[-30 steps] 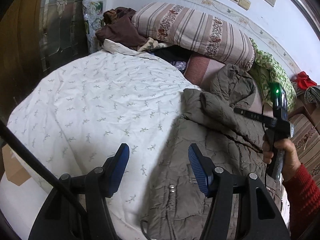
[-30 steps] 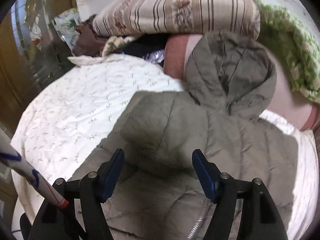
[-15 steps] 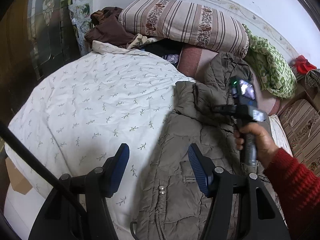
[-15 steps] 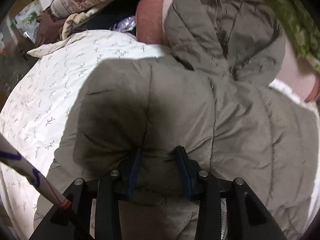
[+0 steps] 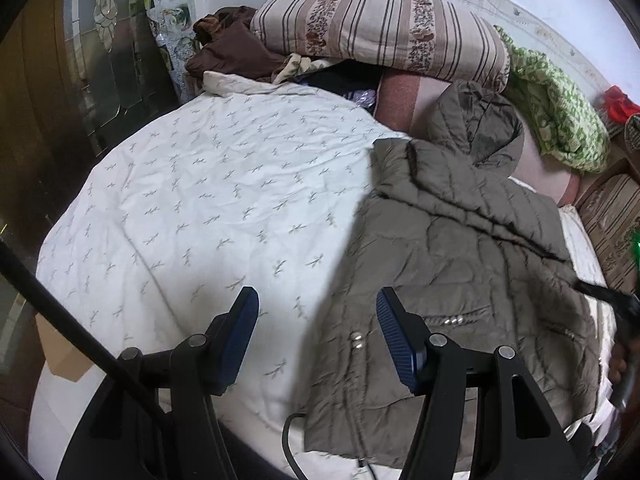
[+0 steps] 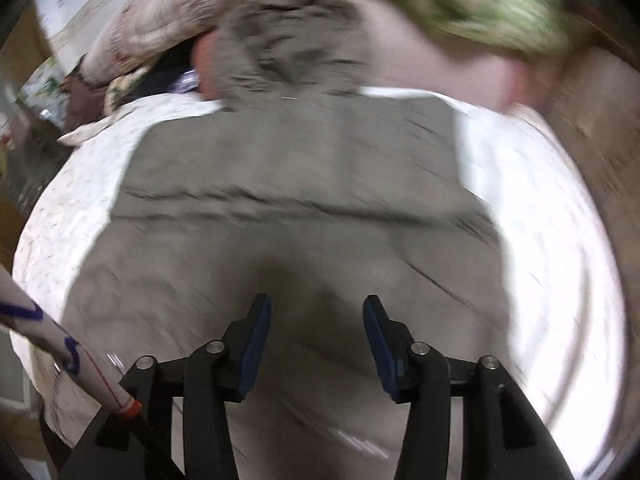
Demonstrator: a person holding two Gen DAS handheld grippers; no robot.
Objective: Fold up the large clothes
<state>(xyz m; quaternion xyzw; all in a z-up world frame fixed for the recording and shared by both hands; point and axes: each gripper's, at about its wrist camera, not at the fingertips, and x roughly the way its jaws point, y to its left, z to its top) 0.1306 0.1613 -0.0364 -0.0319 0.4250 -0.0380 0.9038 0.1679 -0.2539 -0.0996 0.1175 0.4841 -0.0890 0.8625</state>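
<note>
An olive quilted hooded jacket lies on the white leaf-print quilt, its hood toward the pillows and a sleeve folded across its body. My left gripper is open and empty, above the jacket's left edge near the hem. My right gripper is open and empty above the jacket's middle; its view is motion-blurred. The hand holding the right gripper shows at the far right edge of the left wrist view.
A striped pillow, brown clothes and a green crocheted blanket pile at the bed's head. A wooden wardrobe stands left of the bed. A cable lies near the jacket's hem.
My right gripper was shut on a fold of the jacket, then let it go, opened and pulled back toward the right. The sleeve now lies folded across the jacket. The left gripper stayed open.
</note>
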